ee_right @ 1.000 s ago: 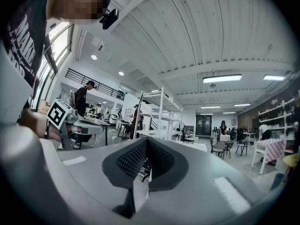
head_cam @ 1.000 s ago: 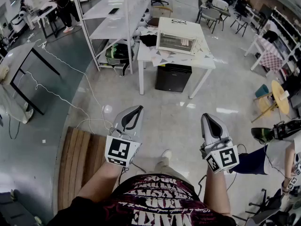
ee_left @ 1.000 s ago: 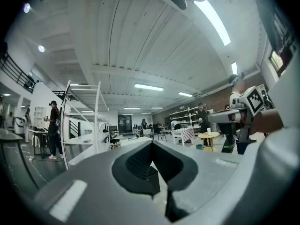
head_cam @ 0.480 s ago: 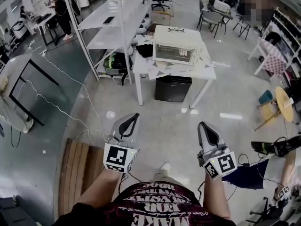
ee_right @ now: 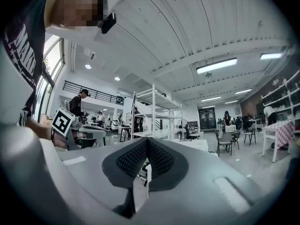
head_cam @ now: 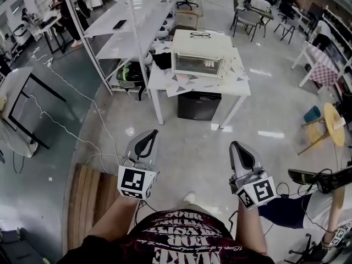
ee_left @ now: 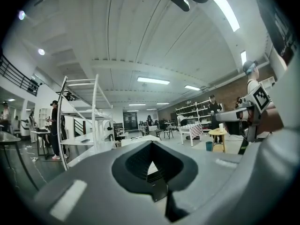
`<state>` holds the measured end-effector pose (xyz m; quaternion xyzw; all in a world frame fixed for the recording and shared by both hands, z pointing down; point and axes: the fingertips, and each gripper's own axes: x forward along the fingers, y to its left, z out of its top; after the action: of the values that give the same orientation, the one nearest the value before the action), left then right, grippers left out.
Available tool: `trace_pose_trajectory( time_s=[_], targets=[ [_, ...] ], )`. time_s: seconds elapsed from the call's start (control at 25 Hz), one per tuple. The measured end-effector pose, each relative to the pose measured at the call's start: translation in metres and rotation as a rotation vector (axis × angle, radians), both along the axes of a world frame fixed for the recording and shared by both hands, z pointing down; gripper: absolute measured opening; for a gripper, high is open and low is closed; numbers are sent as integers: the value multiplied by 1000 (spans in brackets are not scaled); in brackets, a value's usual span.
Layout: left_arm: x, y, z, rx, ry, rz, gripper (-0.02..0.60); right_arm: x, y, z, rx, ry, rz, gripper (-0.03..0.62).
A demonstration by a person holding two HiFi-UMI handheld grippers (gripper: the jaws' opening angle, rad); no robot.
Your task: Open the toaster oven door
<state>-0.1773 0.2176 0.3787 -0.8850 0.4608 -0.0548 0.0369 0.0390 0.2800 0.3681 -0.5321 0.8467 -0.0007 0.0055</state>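
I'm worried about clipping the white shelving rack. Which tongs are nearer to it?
Left. The left tongs hang short of the white shelving rack, roughly in line with its near corner; the right tongs are farther right, on the side away from it.

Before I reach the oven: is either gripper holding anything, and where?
Nothing held. Left gripper and right gripper are both shut on nothing, far from the toaster oven.

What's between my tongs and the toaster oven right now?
Head view: only bare floor, then the front edge of the white table that the toaster oven stands on, with a black cabinet beneath it.
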Motion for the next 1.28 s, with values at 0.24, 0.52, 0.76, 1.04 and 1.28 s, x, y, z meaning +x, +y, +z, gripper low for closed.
trace_pose_trajectory(
  time_s=[0.24, 0.52, 0.76, 1.04, 1.28],
  targets=[
    [25, -27, -4, -14, 23, -43, 0, 37, -25, -7, 21, -7, -17, 25],
    [55, -42, -7, 0, 8, -72, 0, 76, -45, -11, 38, -13, -45, 26],
    [59, -41, 0, -19, -13, -108, 0, 96, -53, -7, 26, -28, -58, 25],
    [60, -36, -2, -26, -40, -117, 0, 100, -45, -5, 15, -58, -92, 25],
    [76, -40, -9, -13, -29, -79, 0, 98, -40, 3, 3, -53, -88, 26]
  ],
)
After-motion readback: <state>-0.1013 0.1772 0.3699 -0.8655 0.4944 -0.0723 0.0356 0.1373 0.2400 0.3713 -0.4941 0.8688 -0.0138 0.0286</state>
